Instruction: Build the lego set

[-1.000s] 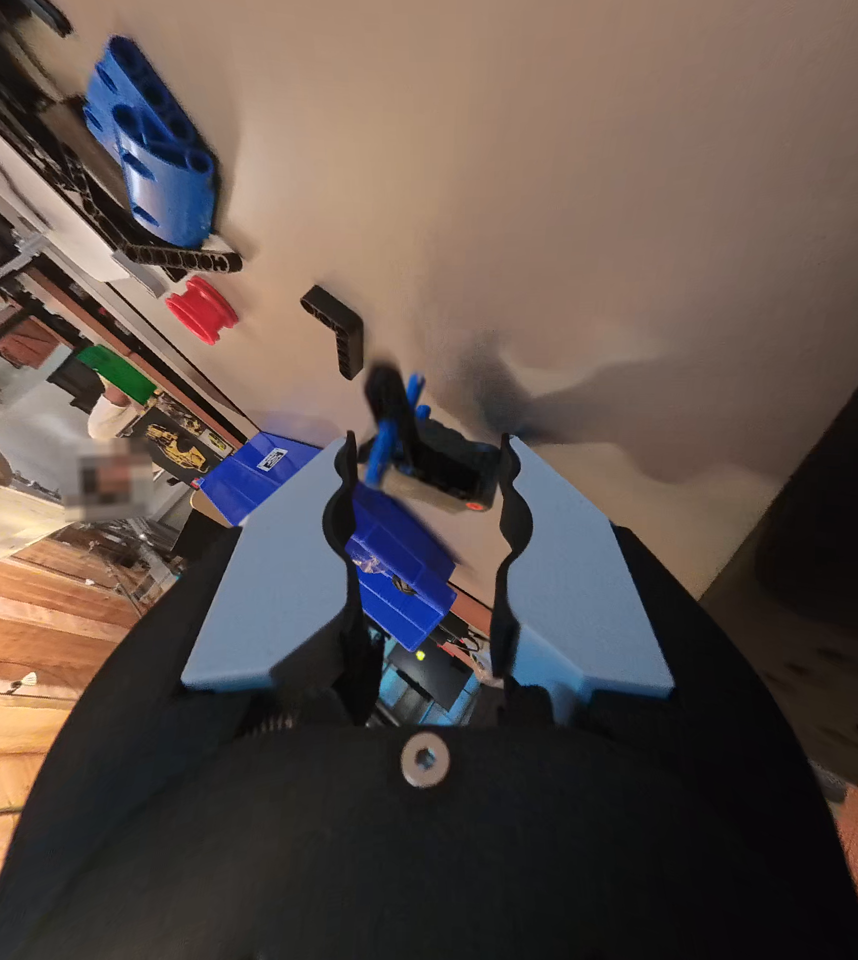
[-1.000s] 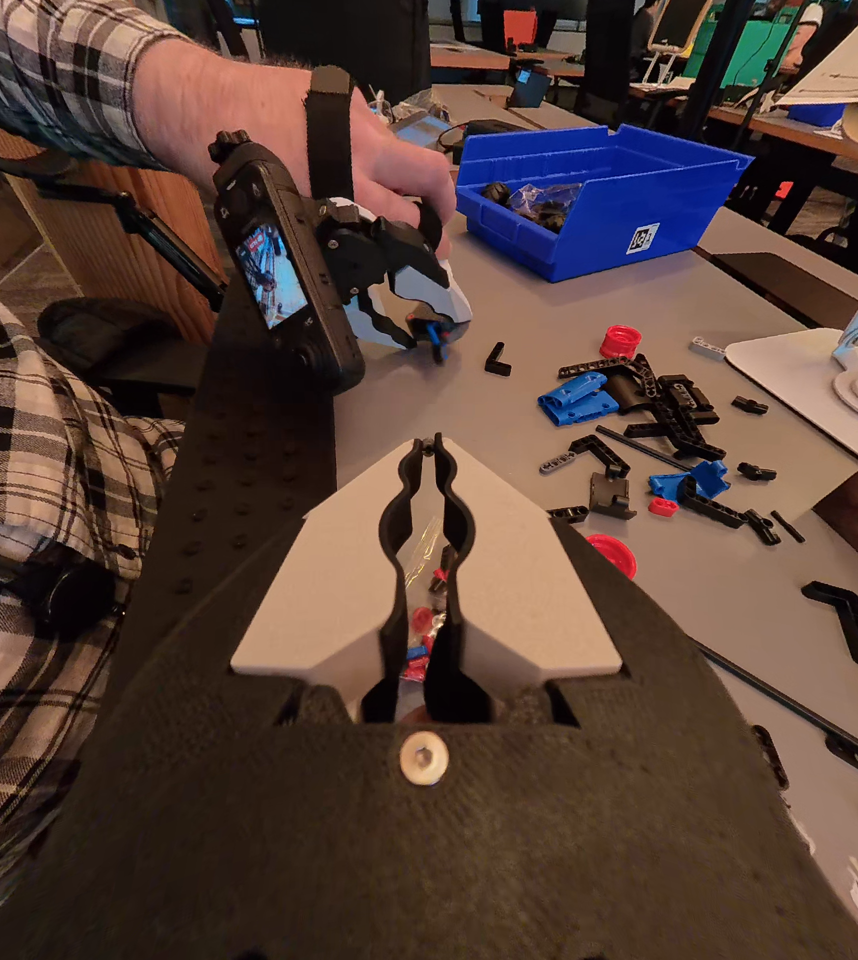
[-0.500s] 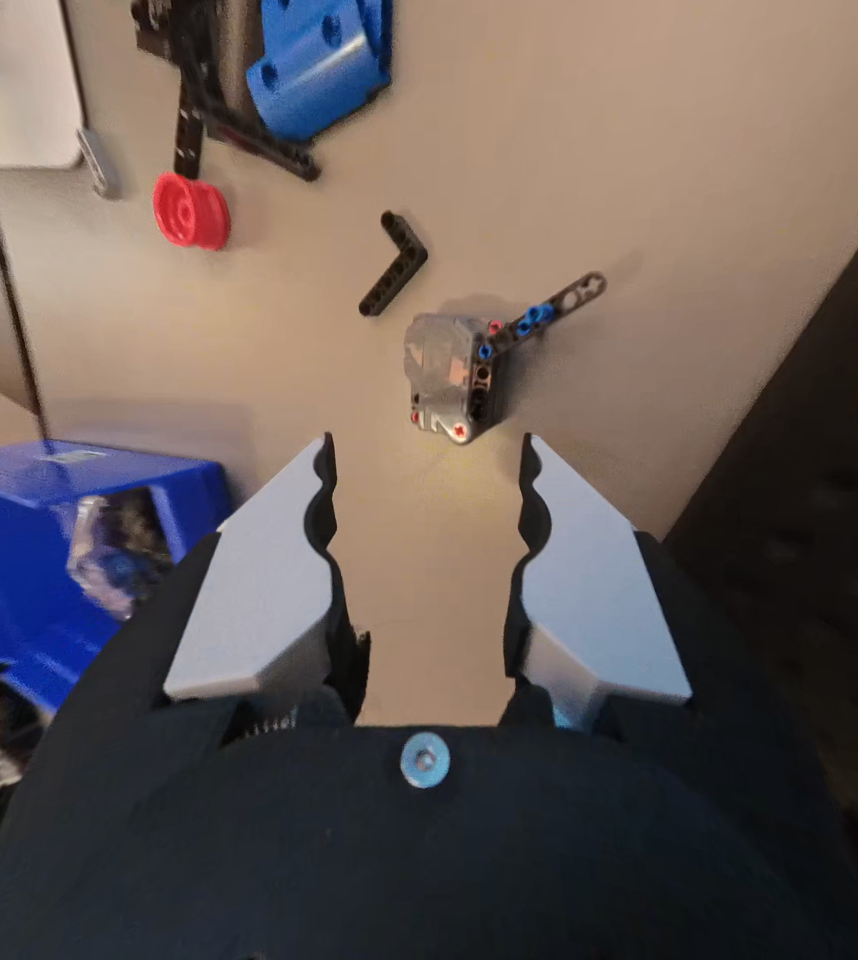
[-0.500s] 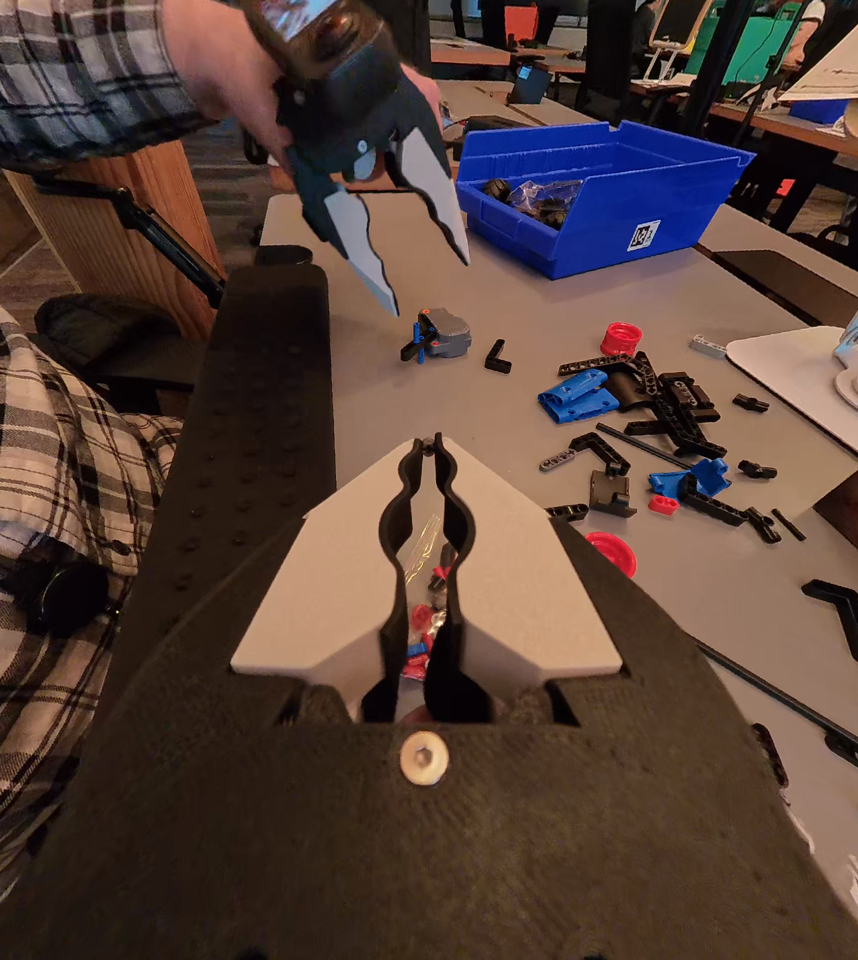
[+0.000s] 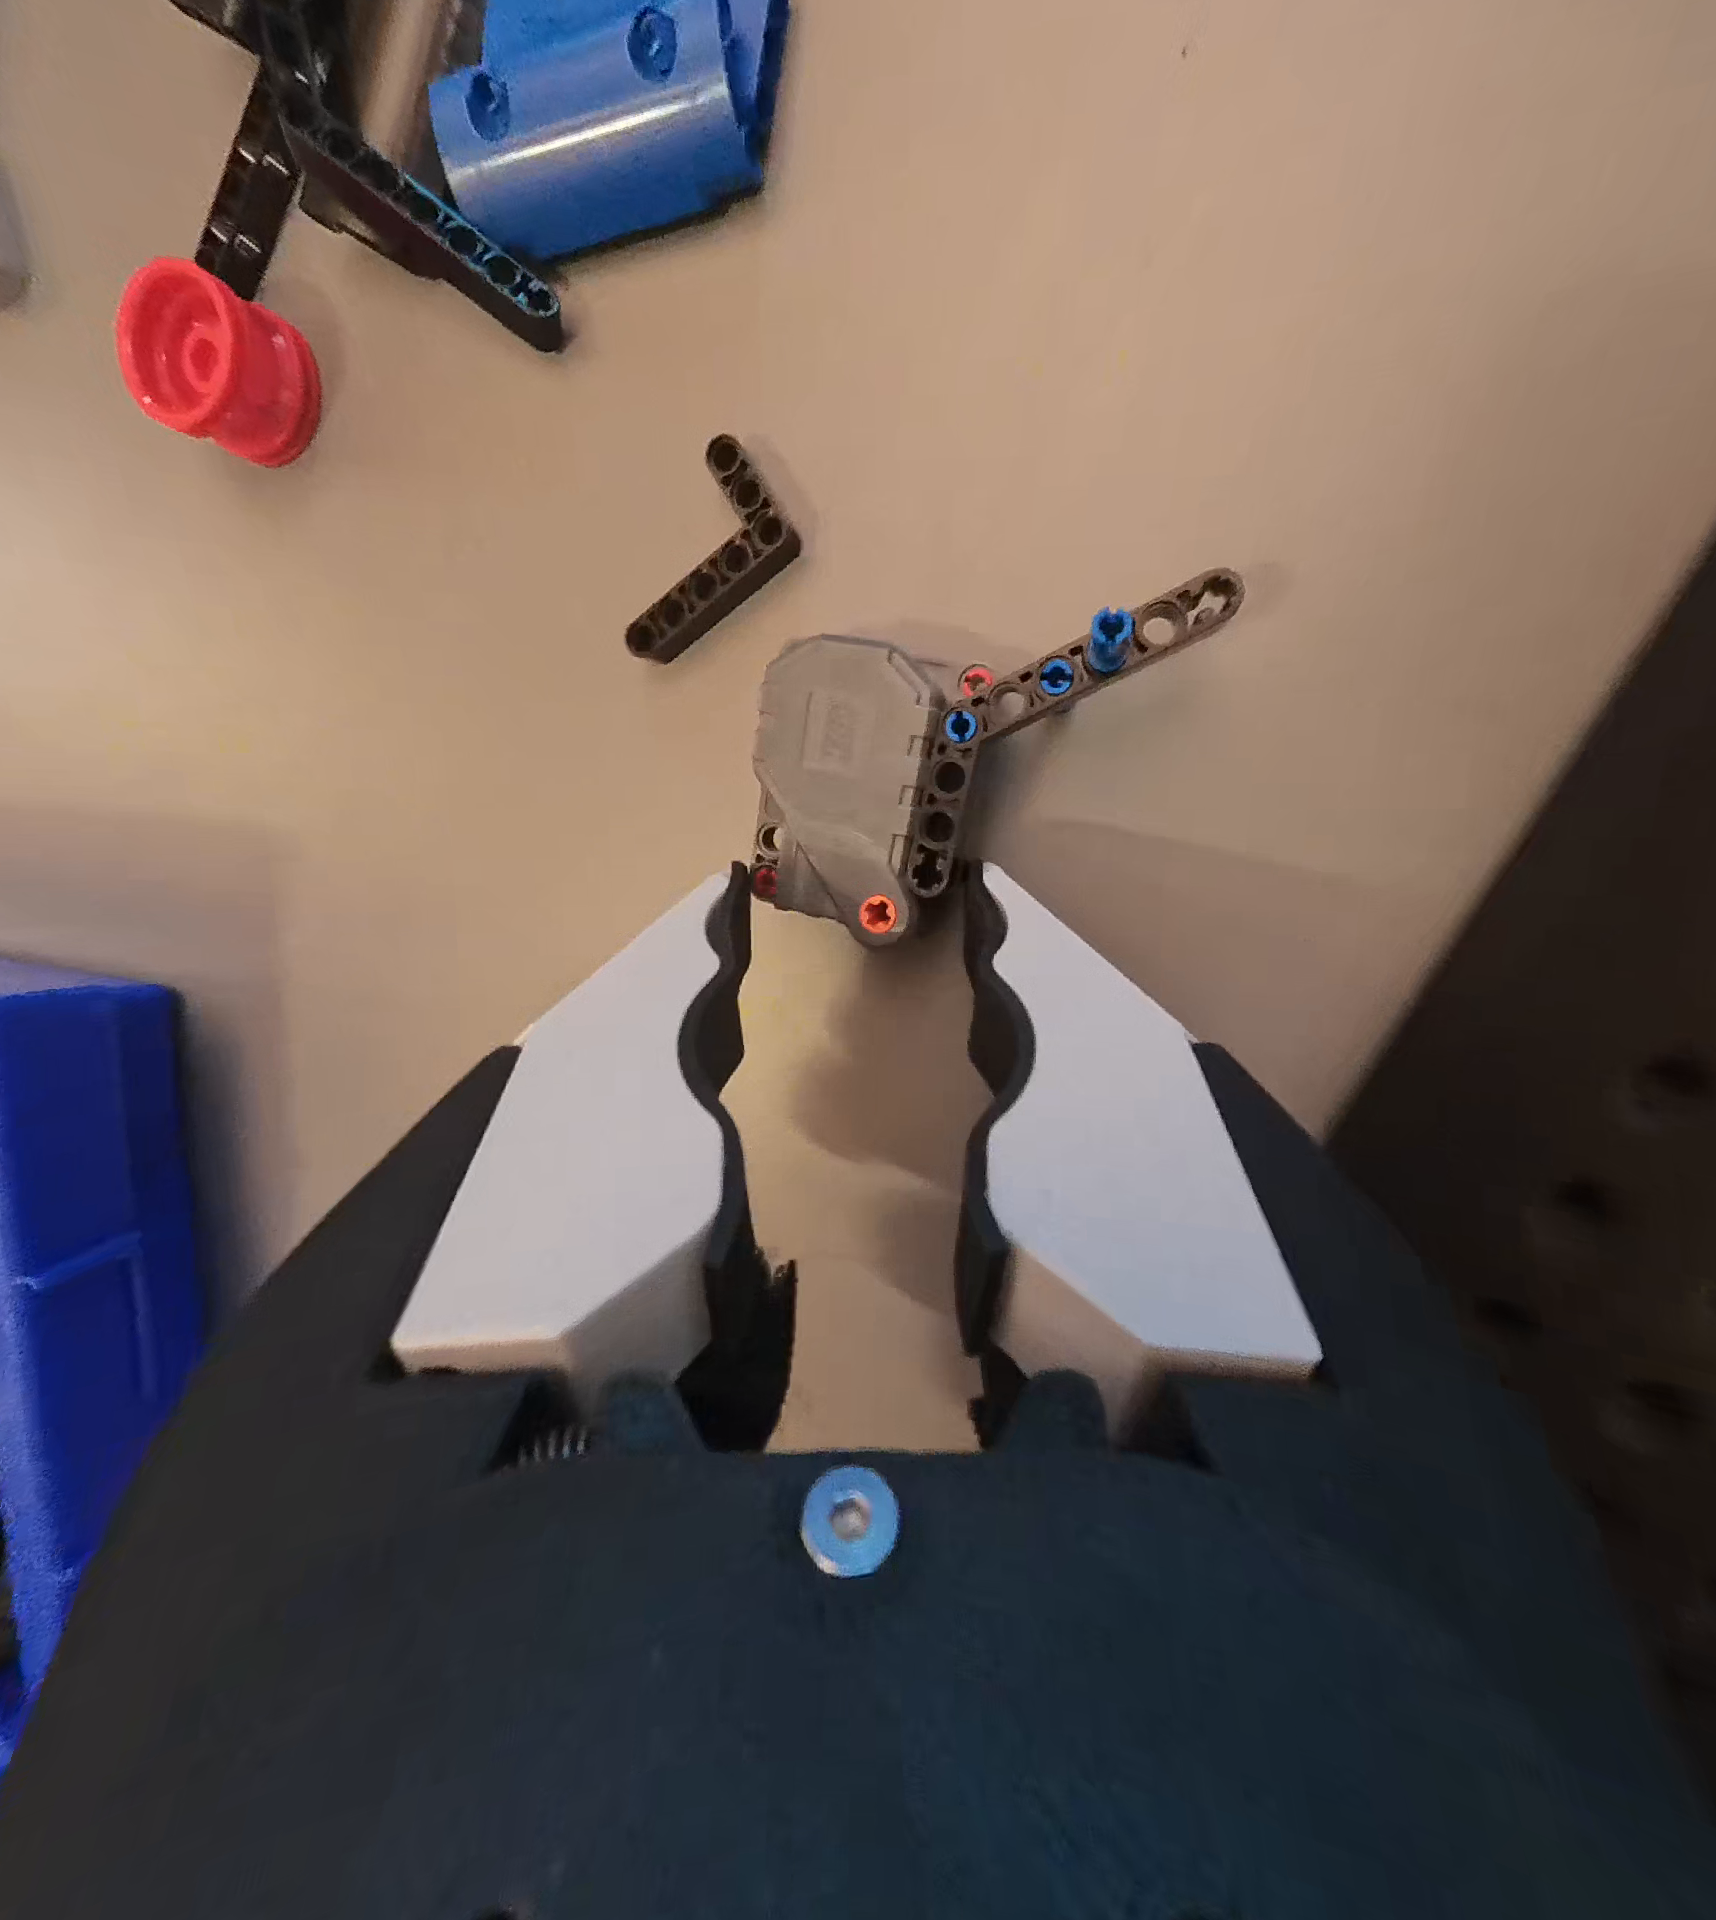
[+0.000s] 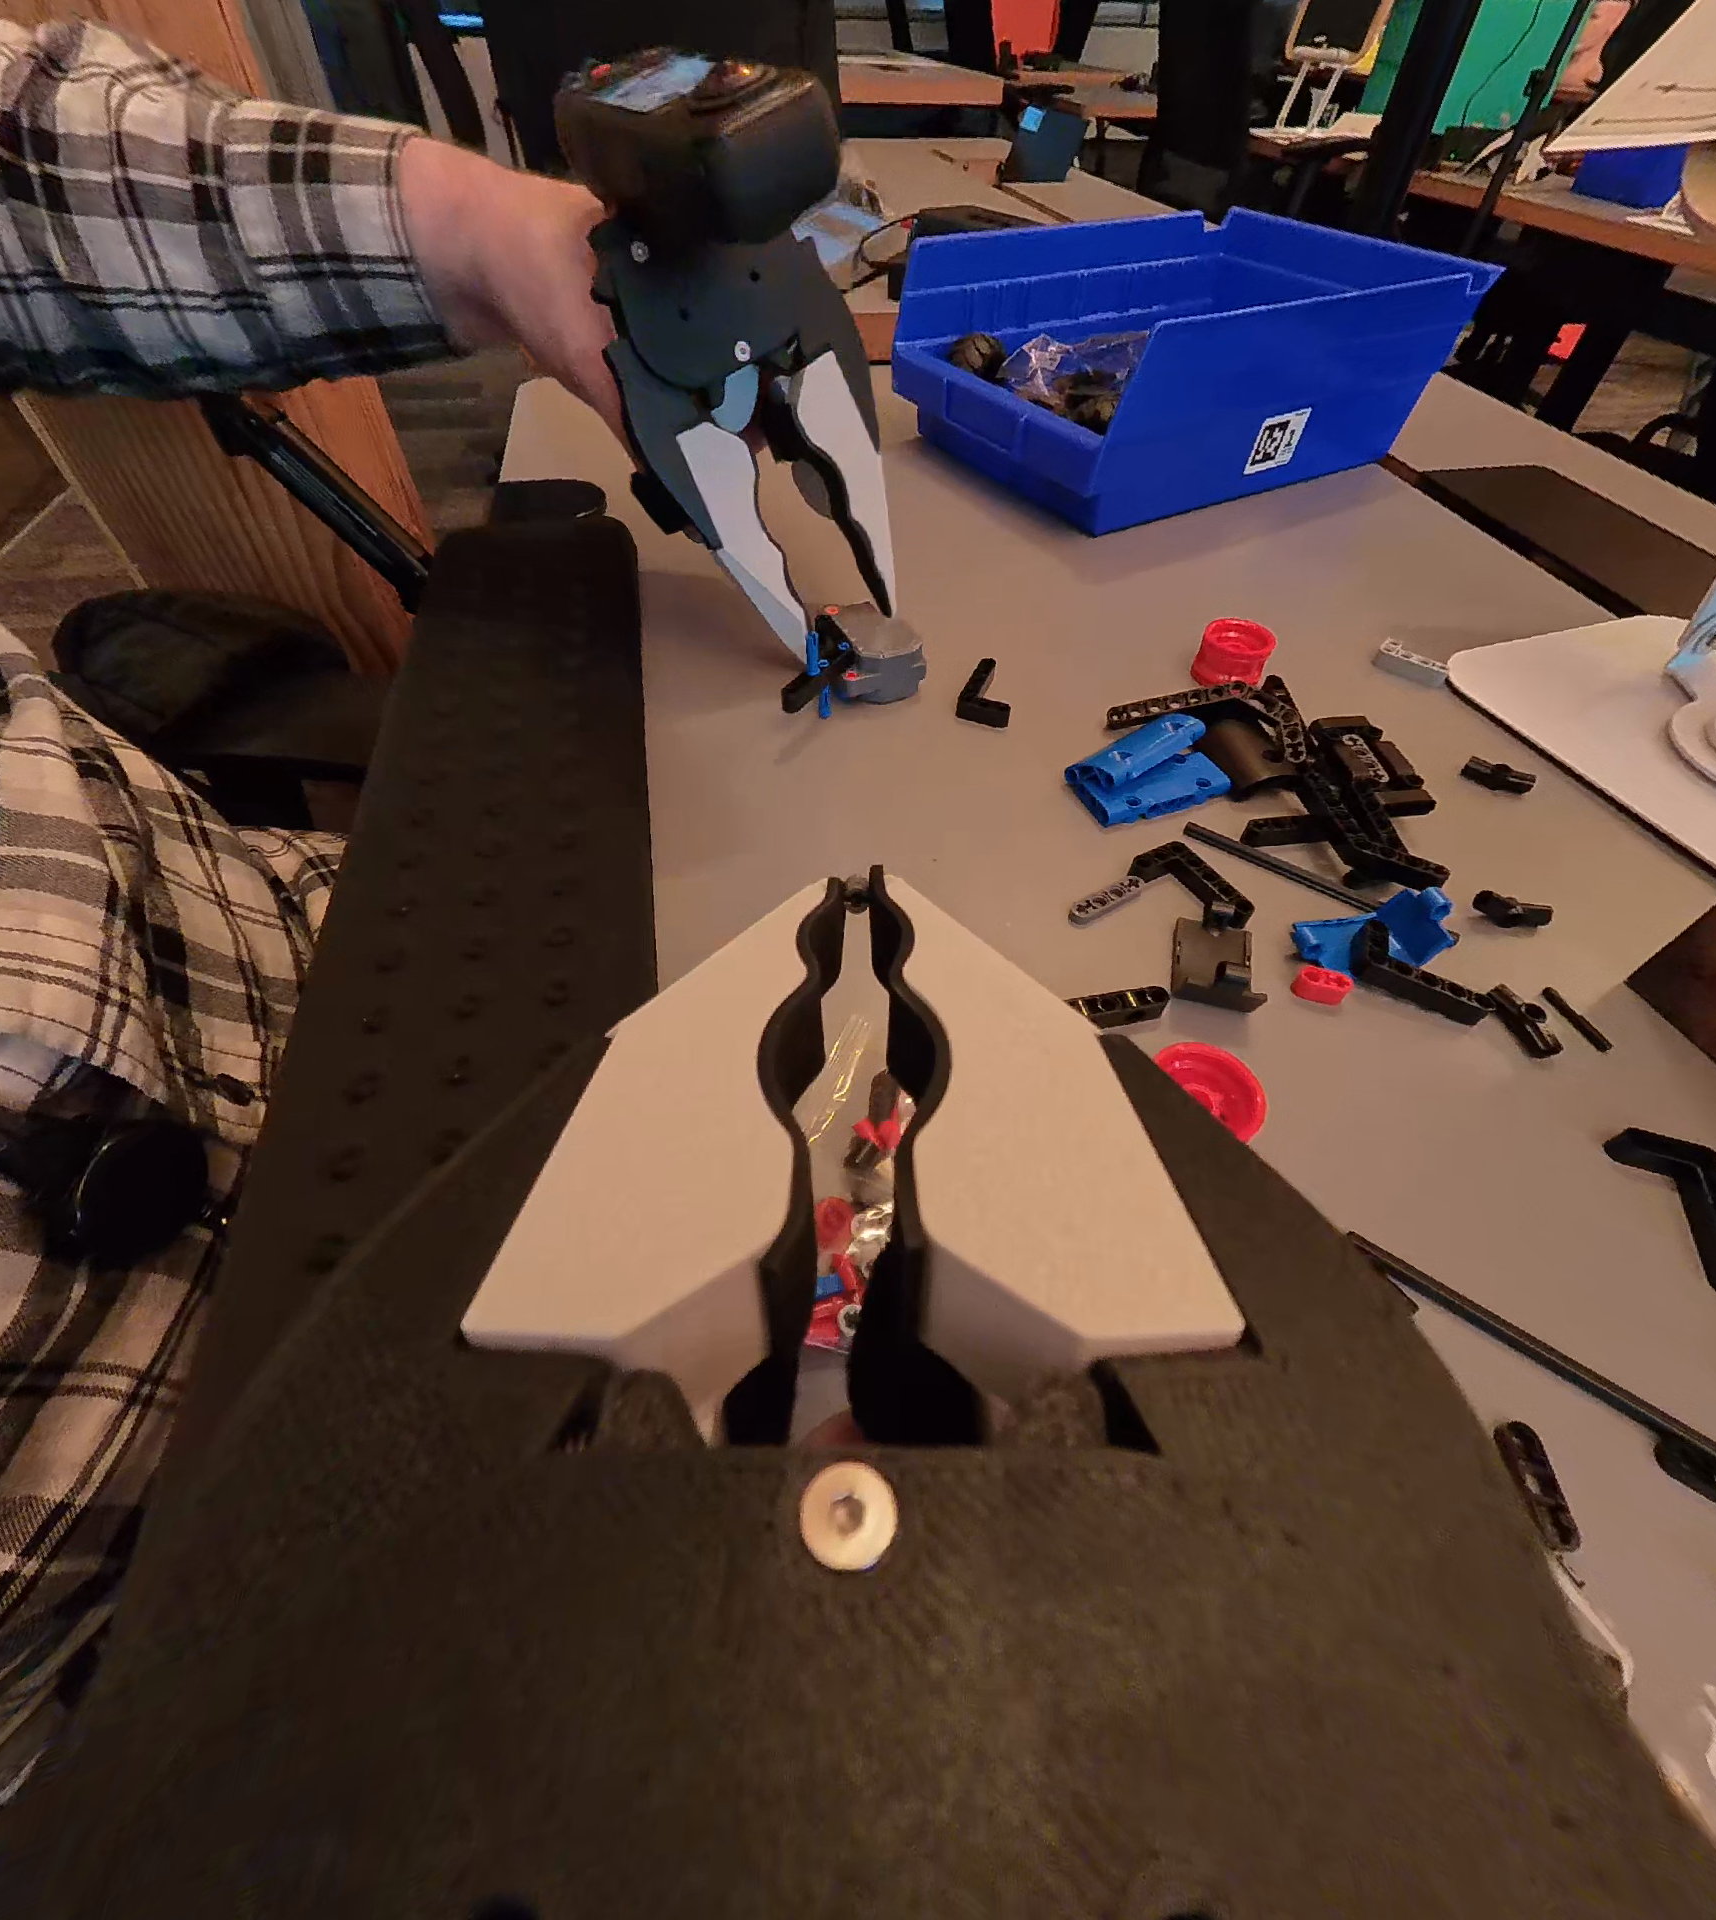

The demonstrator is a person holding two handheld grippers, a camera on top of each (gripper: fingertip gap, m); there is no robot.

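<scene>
The grey table [image 6: 1093, 644] is carrying the whole kit, with loose parts lying spread over its right half, presumably so each can be picked singly, and a blue bin [image 6: 1186, 353] sitting at the far edge holding bagged stock. A black perforated board [image 6: 480, 894] is running along the near left edge beside the person's plaid sleeve [image 6: 137, 208]. The left gripper [image 5: 856, 883] is angling down over the grey motor assembly [image 5: 849, 774], its jaws standing apart and straddling the near end of the housing; whether the tips are touching it cannot be told. In my judgement this placement is preparing a grasp across the narrow width of the housing, the firmest hold available. The assembly is lying flat on the table, just beside a black L-shaped beam [image 5: 719, 556] and near a red wheel hub [image 5: 215, 358]. Its long axis is running away from the left gripper, and the attached black angled beam [image 5: 1093, 665], bearing blue pins, is pointing up and to the right in the left wrist view. The right gripper [image 6: 859, 888] is hovering apart, nearer the person, its jaws closed or nearly so on nothing, with a clear bag of small parts [image 6: 859, 1195] showing through the slot; it is judged to be idling until needed.
</scene>
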